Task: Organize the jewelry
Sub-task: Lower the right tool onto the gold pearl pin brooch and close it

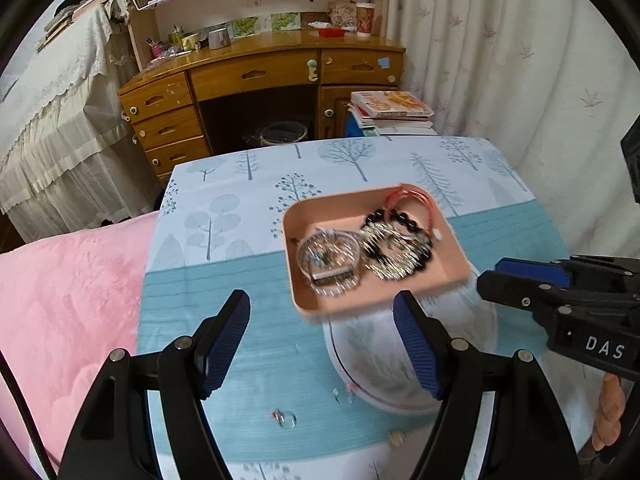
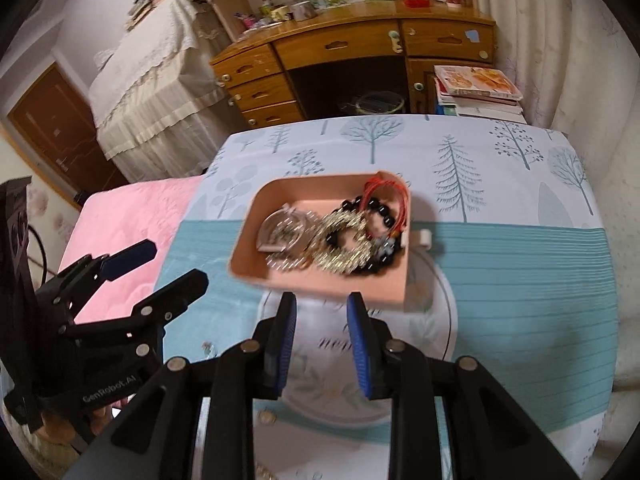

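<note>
Two grippers flank a pink tray (image 1: 452, 276) that sits on a round white box (image 1: 372, 356) on the tree-print cloth (image 1: 240, 320). Bare cloth lies open to the tray's left and beyond it. Left gripper (image 1: 322, 340) — fingers spread wide, holding nothing — is near the tray's front edge. Right gripper (image 2: 322, 344) has its fingers narrowly apart, empty, just before that edge. Inside the tray: a black bead bracelet (image 1: 400, 220), a red cord bracelet (image 1: 416, 200) and blurred silvery pieces (image 1: 332, 256) — touching, heaped. Small loose pieces (image 1: 286, 418) lie on the cloth before the tray.
</note>
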A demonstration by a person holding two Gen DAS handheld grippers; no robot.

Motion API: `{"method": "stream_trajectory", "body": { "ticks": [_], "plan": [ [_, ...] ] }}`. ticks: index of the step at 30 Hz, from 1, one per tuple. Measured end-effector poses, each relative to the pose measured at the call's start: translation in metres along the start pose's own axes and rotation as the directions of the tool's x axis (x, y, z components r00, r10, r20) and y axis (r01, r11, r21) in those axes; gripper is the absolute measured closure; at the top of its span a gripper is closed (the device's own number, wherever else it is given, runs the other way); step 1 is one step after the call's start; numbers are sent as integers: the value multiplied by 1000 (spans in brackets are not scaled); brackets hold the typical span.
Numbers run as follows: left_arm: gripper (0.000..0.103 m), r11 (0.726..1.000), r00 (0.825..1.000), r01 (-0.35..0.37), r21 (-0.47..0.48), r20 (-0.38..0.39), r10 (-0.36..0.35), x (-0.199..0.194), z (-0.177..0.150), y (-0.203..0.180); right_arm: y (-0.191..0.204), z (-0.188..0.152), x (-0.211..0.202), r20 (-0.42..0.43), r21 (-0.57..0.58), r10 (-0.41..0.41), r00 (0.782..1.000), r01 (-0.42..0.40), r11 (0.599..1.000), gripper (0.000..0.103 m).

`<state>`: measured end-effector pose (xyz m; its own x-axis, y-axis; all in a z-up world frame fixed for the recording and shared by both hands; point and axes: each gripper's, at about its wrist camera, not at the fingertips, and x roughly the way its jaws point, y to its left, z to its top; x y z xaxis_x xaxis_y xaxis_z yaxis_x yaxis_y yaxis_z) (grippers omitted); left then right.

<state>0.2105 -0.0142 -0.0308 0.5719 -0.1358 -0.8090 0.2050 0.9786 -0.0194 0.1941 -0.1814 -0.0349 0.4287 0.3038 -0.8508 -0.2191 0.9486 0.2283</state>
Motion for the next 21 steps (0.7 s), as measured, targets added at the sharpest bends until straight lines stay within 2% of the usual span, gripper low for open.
{"method": "stream_trajectory", "body": {
  "ticks": [10,17,21],
  "plan": [
    [26,996,995,93,-9,35,-93,-41,-63,-11,32,-75,-20,8,-122,55,998,-53,991,77],
    [26,994,993,93,-51,83,-89,-52,-109,-14,32,-127,-7,-24,-159,85,996,-88,983,77],
    [25,992,995,76,-103,68,-70,-47,-134,-10,34,-150,7,-64,-175,93,994,-103,979,77]
  ]
}}
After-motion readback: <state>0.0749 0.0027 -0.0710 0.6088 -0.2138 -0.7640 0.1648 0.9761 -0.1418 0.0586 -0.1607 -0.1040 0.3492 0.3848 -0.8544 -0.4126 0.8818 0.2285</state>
